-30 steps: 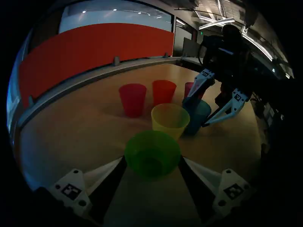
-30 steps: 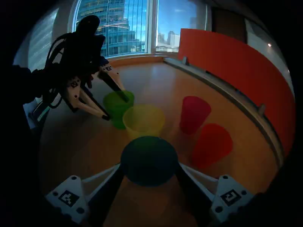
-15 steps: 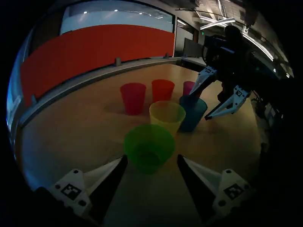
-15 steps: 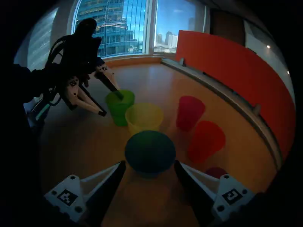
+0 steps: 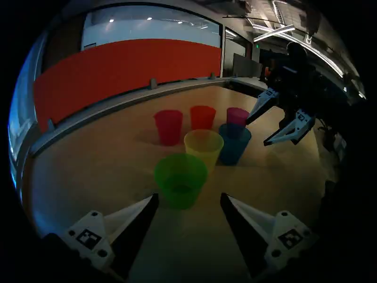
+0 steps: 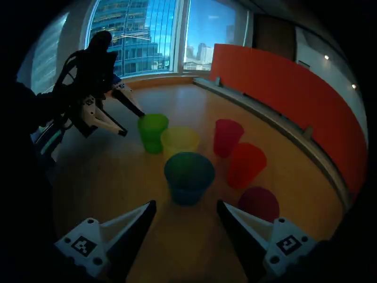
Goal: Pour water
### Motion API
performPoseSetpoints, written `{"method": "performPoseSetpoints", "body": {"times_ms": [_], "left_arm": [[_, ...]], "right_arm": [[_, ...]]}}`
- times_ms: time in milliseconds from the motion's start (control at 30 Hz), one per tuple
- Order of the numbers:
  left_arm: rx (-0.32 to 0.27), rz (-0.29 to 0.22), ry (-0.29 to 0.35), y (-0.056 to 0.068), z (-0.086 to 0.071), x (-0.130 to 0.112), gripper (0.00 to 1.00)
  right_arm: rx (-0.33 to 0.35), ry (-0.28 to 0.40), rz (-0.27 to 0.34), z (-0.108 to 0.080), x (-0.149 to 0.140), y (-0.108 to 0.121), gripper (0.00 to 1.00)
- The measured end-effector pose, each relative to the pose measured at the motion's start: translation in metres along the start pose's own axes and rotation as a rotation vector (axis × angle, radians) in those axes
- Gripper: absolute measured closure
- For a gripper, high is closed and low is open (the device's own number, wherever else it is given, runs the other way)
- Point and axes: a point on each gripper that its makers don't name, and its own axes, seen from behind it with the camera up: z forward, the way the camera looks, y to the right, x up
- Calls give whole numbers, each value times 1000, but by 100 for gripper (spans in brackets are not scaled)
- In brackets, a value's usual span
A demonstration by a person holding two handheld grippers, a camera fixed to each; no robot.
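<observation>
Translucent plastic throughout: noted six round, tapered cups, mouths up, clustered on the pale wooden surface (image 5: 94, 160). Took the yellow cup (image 5: 203, 146) as the landmark. Placed the green cup (image 5: 180, 179) just beside it, on the side toward the left gripper (image 5: 188, 197). Placed the blue cup (image 6: 189, 175) just beside it too, on the side toward the right gripper (image 6: 185, 203). Placed the red cup (image 5: 168, 125), orange cup (image 5: 202, 115) and magenta cup (image 5: 237, 114) in a loose row behind the yellow cup, toward the orange-red partition (image 5: 118, 66).

Found both grippers spread wide and holding nothing. Saw the left fingers apart, tips near the green cup without pressing on it. Saw the right fingers likewise near the blue cup.

Judged no pour under way, with the step in hand being the approach to a cup. Could not tell whether any cup held water, given tinted walls, dim light and no readable waterline.

Judged the next move to call for easing the spread fingers around one cup's wall, then closing gently and lifting straight. Would then need tipping over a neighbour's mouth. Expected thin, smooth walls that flex under a squeeze, and a taper apt to slide down through the grip. Reckoned the neighbours by the yellow cup close enough to be knocked
</observation>
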Motion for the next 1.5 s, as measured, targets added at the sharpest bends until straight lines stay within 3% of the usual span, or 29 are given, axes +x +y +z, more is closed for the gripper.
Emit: {"method": "performPoseSetpoints", "body": {"times_ms": [567,1067,1500], "left_arm": [[106,-52,126,-4,-31,19,3],[274,-82,281,-22,-59,40,3],[373,-102,362,-29,-74,51,3]], "right_arm": [[-93,122,64,-34,20,4,1],[-275,277,185,-65,25,35,1],[-452,389,301,-89,20,70,1]]}}
